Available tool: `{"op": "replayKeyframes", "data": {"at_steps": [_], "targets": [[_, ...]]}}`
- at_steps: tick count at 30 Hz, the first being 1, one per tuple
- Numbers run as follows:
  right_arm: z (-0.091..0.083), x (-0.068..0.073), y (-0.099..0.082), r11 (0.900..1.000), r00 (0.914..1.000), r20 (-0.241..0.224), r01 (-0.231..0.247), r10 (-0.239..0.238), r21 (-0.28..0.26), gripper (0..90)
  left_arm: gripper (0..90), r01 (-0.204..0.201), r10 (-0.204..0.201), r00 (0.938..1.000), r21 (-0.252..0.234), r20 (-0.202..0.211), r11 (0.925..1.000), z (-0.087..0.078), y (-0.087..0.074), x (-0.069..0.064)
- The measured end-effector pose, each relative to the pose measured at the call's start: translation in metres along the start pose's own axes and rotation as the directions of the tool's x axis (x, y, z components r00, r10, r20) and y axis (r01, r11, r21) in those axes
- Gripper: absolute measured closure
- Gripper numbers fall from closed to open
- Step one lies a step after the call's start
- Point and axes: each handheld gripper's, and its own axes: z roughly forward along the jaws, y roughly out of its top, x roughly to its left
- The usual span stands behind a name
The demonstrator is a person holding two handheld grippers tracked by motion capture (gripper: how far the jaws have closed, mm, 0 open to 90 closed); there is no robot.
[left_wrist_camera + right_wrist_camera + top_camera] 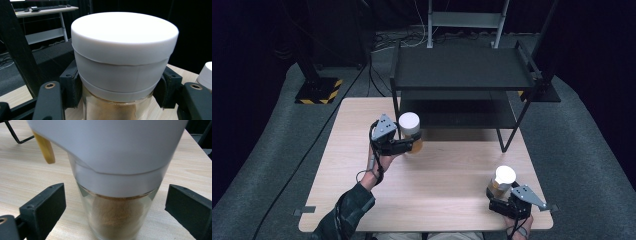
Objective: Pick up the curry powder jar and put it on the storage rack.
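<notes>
High view: my left tongs point(408, 142) are clamped on one white-lidded jar point(410, 131), lifting it toward the shelf point(462, 70). My right tongs point(501, 196) stand apart around the other jar point(502, 181) on the tabletop point(437, 185); next, a level placement.

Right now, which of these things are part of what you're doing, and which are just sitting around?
In use:
- left tool, clamped on a white-lidded jar
- right tool, jaws open around a second jar

Just around:
- black shelf rack
- wooden table

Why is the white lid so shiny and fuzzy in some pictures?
Left gripper view: the white lid glares, its top washed out. Right gripper view: the other jar's lid sits too close and blurs. High view: the table is lit, the surroundings dark.
</notes>
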Motion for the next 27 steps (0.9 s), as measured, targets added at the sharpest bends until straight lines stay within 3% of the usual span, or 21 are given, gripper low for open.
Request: {"op": "replayKeyframes", "data": {"at_steps": [27], "targets": [[0.000, 0.000, 0.001, 1.0000, 1.0000, -0.002, -0.003, 0.003, 0.003, 2.0, 34.9, -0.012, 0.012, 0.9997, -0.010, 0.023, 0.9999, 0.005, 0.025, 0.012]]}}
